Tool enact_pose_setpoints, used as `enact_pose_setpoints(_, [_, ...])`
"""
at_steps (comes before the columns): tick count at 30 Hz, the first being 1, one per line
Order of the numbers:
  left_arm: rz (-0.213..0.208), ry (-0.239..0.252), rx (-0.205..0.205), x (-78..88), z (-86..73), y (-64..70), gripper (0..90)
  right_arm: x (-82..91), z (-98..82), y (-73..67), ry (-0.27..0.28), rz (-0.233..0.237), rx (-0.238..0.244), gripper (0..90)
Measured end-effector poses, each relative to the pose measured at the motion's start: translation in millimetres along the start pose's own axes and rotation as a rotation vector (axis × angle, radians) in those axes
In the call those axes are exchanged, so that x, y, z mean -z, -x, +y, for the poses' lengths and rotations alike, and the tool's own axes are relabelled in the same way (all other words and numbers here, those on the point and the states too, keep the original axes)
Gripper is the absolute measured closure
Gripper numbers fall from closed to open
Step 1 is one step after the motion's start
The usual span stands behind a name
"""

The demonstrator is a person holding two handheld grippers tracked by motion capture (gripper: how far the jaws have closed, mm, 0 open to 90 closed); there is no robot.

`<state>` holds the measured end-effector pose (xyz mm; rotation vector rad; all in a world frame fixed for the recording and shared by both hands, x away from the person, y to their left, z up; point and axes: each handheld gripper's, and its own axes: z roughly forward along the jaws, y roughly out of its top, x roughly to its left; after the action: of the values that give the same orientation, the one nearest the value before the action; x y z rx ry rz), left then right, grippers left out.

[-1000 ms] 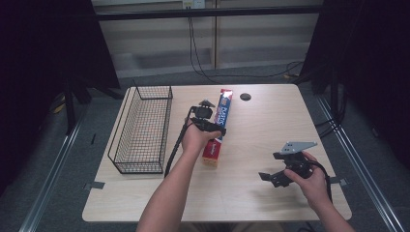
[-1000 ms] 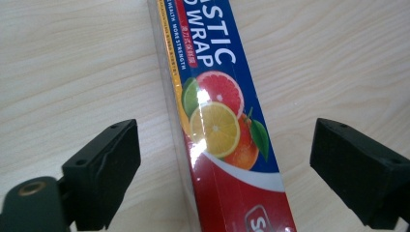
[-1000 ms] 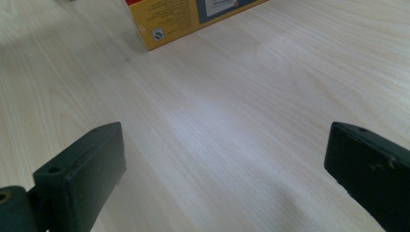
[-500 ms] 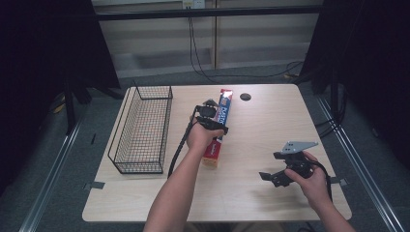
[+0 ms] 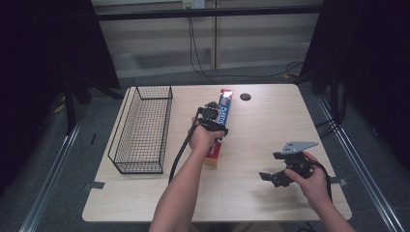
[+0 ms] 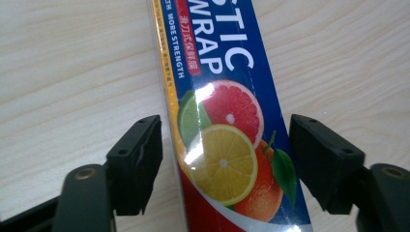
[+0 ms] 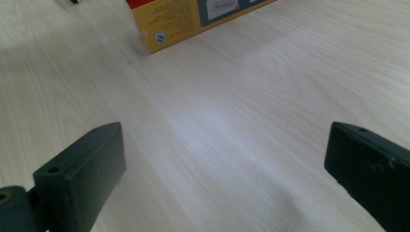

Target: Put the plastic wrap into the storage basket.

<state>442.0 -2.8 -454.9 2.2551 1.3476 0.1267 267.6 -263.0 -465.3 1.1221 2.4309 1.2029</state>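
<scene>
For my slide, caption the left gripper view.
Left gripper jaws closing around a plastic wrap box on the table.

Left gripper (image 6: 225,159) fingers closing; right gripper (image 7: 225,179) wide.

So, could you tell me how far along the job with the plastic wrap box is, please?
Nothing looks finished: the plastic wrap box lies flat on the table. In hand: the left gripper straddles it, jaws just closing, with gaps still at both pads. The right gripper waits open. Left, probably: grip, lift, perhaps move it into the wire basket.
</scene>
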Motion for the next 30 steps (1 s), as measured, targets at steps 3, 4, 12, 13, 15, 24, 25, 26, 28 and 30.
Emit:
enact_pose_setpoints(3, [0.011, -0.01, 0.047, -0.2, 0.4, 1.4, 34.1, -0.2, -0.1, -0.3, -0.002, 0.0, -0.001, 0.9])
enact_pose_setpoints(4, [0.011, -0.018, 0.041, 0.7, 0.6, 1.5, 34.9, -0.3, 0.0, -0.5, -0.004, -0.001, -0.001, 0.8])
enact_pose_setpoints(12, [0.06, -0.04, 0.016, 13.0, -11.2, 0.8, 40.2, -1.3, 0.1, -0.3, -0.007, 0.001, 0.002, 0.9])
enact_pose_setpoints(13, [0.058, -0.047, 0.014, 15.5, -14.2, 0.2, 40.4, -1.6, 0.1, -0.1, -0.009, 0.005, 0.002, 0.9])
enact_pose_setpoints(15, [0.065, -0.059, 0.005, 20.2, -21.1, 0.5, 40.7, -2.3, 0.5, -0.5, -0.008, 0.004, 0.0, 0.8])
enact_pose_setpoints(24, [0.04, -0.086, 0.024, 25.8, -30.0, -6.0, 34.4, -4.8, 3.4, -5.5, -0.015, 0.011, 0.018, 0.9])
enact_pose_setpoints(25, [0.039, -0.089, 0.017, 24.1, -28.0, -6.5, 33.7, -4.8, 3.4, -5.7, -0.014, 0.01, 0.019, 0.8])
enact_pose_setpoints(26, [0.041, -0.084, 0.019, 21.6, -26.2, -6.3, 31.5, -4.6, 3.3, -5.7, -0.014, 0.01, 0.02, 0.9])
enact_pose_setpoints(28, [0.057, -0.083, 0.01, 17.6, -21.2, -6.3, 28.7, -4.5, 2.8, -5.1, -0.015, 0.006, 0.016, 0.9])
enact_pose_setpoints(30, [0.066, -0.073, 0.019, 13.2, -16.0, -7.2, 27.3, -4.8, 2.7, -3.1, -0.014, 0.01, 0.018, 0.9])
